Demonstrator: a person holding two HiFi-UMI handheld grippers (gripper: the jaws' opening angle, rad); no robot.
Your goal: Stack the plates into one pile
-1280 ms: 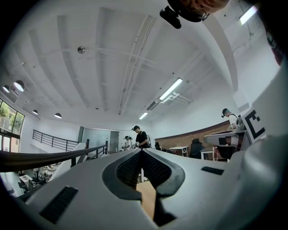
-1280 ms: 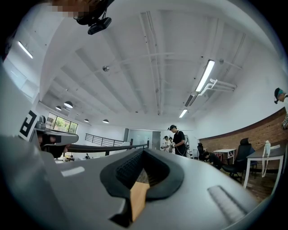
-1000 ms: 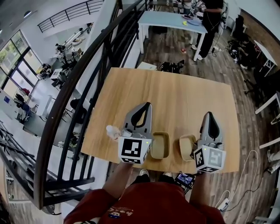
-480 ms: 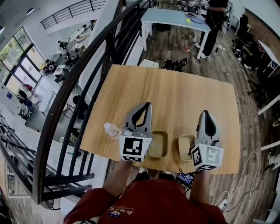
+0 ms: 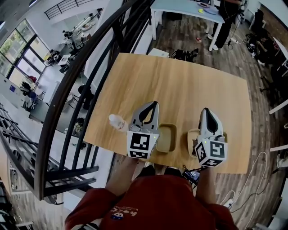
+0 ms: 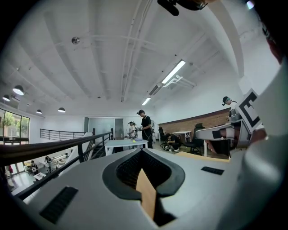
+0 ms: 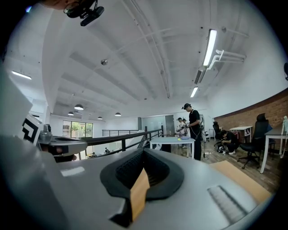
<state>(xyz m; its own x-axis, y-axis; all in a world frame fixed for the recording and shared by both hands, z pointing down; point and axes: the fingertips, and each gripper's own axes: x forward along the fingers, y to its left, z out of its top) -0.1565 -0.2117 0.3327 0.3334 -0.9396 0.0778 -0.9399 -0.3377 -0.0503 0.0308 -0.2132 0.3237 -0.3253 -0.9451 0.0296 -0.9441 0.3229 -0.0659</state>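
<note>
Two tan, shallow, square-cornered plates lie apart near the wooden table's [image 5: 180,90] front edge. The left plate [image 5: 165,137] sits just right of my left gripper [image 5: 153,104]. The right plate [image 5: 192,142] is partly covered by my right gripper [image 5: 204,110]. Both grippers point away from me, level over the table, jaws shut with nothing between them. In the left gripper view the shut jaws [image 6: 143,151] face the room, and in the right gripper view it is the same [image 7: 145,151]. Neither plate shows in those views.
A small white crumpled object [image 5: 117,121] rests at the table's front left, beside my left gripper. A black railing [image 5: 76,90] runs along the table's left side. Farther back stands a light blue table [image 5: 186,6] with a person beside it.
Both grippers have sunk toward the table. The right gripper now overlaps the right plate more. Jaws stayed shut and the plates have not moved.
</note>
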